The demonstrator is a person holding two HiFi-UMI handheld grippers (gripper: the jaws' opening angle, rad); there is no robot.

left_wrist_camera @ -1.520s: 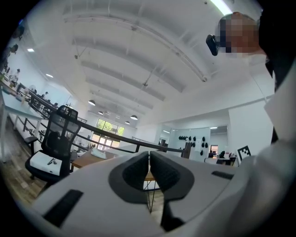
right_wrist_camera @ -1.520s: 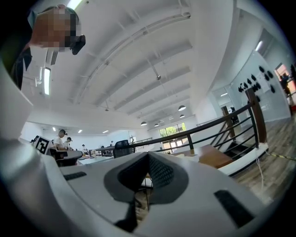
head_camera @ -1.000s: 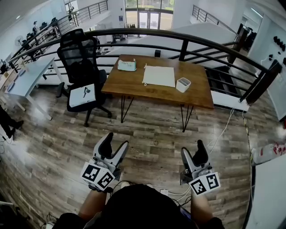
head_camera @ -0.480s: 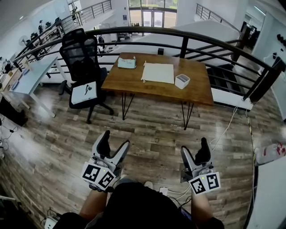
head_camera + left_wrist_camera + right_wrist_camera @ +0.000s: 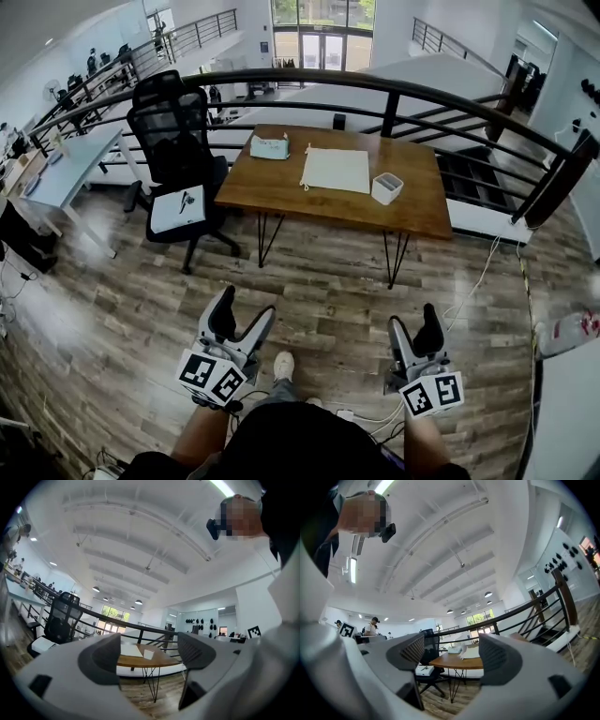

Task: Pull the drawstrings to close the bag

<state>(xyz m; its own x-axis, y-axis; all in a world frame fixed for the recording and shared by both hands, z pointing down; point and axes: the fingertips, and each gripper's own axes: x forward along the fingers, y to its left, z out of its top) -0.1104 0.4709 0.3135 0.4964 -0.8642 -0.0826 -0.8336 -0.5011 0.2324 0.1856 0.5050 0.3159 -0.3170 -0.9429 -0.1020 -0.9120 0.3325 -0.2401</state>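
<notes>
Two tongs in view, both held low before the person and pointing about level over the wood floor [image 5: 328, 281].

Left tongs [image 5: 242, 314]: jaws stand wide apart and have just been opening. Nothing is between them; the left gripper view shows only the far desk through the gap.

Right tongs [image 5: 415, 323]: jaws apart, though they have just been closing a little. Nothing is between them either.

Bag [image 5: 337, 171]: flat, cream-coloured, lying on the brown desk [image 5: 272, 192]. It is well apart from both tongs, across a stretch of floor. A drawstring [image 5: 304, 177] shows at its left edge.

Same desk: pale green box [image 5: 269, 146] left of the bag, and a white cup [image 5: 385, 188] just right of it, near the front edge.

Black office chair [image 5: 173, 136] stands left of the desk, with a white item on its seat. A dark curved railing [image 5: 390, 111] runs behind the desk.

One shoe [image 5: 281, 366] of the person shows on the floor between the tongs.
</notes>
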